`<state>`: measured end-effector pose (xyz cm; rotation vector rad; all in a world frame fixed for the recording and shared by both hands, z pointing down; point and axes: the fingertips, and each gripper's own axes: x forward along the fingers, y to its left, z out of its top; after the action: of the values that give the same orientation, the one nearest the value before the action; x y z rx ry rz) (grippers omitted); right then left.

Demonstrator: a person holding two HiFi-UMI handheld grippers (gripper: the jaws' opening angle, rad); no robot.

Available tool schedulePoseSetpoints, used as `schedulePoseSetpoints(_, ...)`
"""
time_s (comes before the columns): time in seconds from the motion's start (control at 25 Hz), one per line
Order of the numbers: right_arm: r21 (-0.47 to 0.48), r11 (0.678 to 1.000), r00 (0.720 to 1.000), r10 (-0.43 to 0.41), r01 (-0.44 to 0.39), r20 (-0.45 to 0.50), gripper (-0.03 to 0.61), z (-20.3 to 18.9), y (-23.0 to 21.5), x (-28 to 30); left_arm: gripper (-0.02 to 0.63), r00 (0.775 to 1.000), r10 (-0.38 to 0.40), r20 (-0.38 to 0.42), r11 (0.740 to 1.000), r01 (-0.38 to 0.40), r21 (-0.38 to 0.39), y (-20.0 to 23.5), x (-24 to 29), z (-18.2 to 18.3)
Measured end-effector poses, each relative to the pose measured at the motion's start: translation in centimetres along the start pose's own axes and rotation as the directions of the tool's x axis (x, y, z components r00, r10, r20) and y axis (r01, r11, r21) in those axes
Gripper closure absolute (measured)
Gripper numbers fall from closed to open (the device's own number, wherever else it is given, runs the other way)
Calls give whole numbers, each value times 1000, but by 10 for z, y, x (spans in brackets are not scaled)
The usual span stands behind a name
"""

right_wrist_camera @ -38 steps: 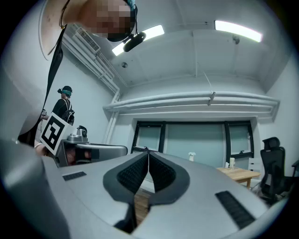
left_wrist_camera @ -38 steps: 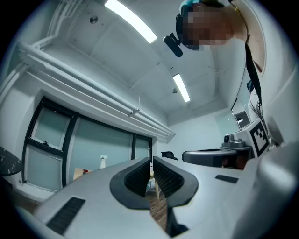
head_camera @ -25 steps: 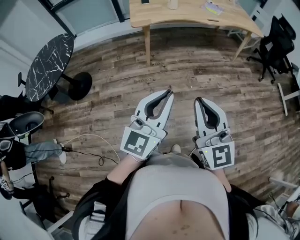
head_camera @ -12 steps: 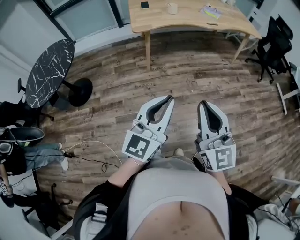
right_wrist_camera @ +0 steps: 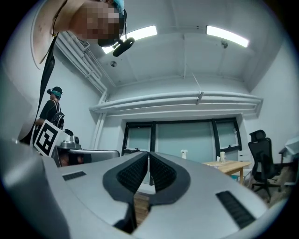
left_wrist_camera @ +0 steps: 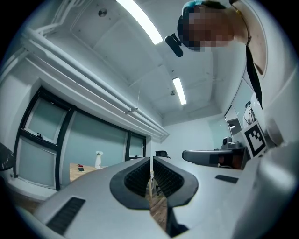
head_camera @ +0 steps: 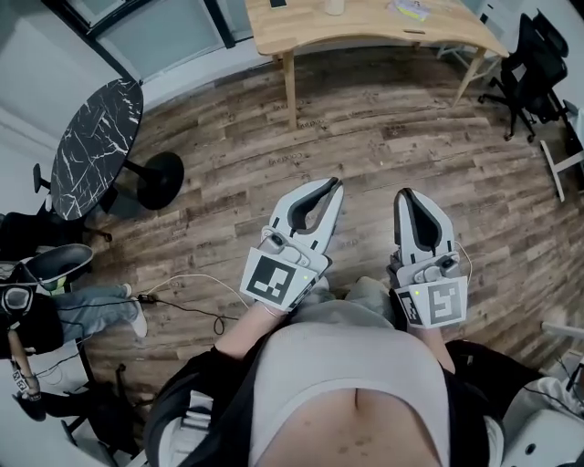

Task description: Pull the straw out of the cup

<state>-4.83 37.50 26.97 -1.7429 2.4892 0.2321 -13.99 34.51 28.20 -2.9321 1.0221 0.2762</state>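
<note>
Left gripper (head_camera: 335,185) and right gripper (head_camera: 405,194) are hovering at the waist, jaws pressed together, gripping nothing. Cup (head_camera: 335,5) is sitting on the far wooden table (head_camera: 365,35); straw too small to see. Risk: arriving closed, a gripper could be knocking the cup over.

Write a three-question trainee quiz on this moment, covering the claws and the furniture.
1. True or false: the left claw is shut on a straw.
2. Multiple choice: what stands on the floor at the left of the head view? A) a round black marble table B) a sofa C) a fridge
3. Short answer: which claw is nearer the black office chairs?

Key
1. False. Its jaws are together with nothing between them.
2. A
3. The right claw.
</note>
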Motion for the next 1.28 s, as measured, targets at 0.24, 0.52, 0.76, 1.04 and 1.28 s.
schedulePoseSetpoints(0.24, -8, 1000, 1000, 0, 0, -1, 547, -3, 14, 3, 605, 1000, -25, 3, 1000, 25, -19, 6, -2, -7)
schedulePoseSetpoints(0.52, 9, 1000, 1000, 18, -18, 7, 548, -9, 5, 20, 606, 1000, -14, -6, 1000, 14, -15, 19, 12, -15)
schedulePoseSetpoints(0.76, 24, 998, 998, 65, -66, 13, 548, -17, -14, 56, 605, 1000, 9, -6, 1000, -9, 4, 41, 44, -20)
schedulePoseSetpoints(1.04, 22, 995, 995, 101, -102, 18, 547, -26, -74, 109, 605, 999, 36, 1, 999, -36, 16, 70, 115, -28)
schedulePoseSetpoints(1.28, 18, 988, 988, 151, -151, 32, 548, -26, -132, 151, 606, 995, 92, 32, 995, -94, 37, 88, 181, -24)
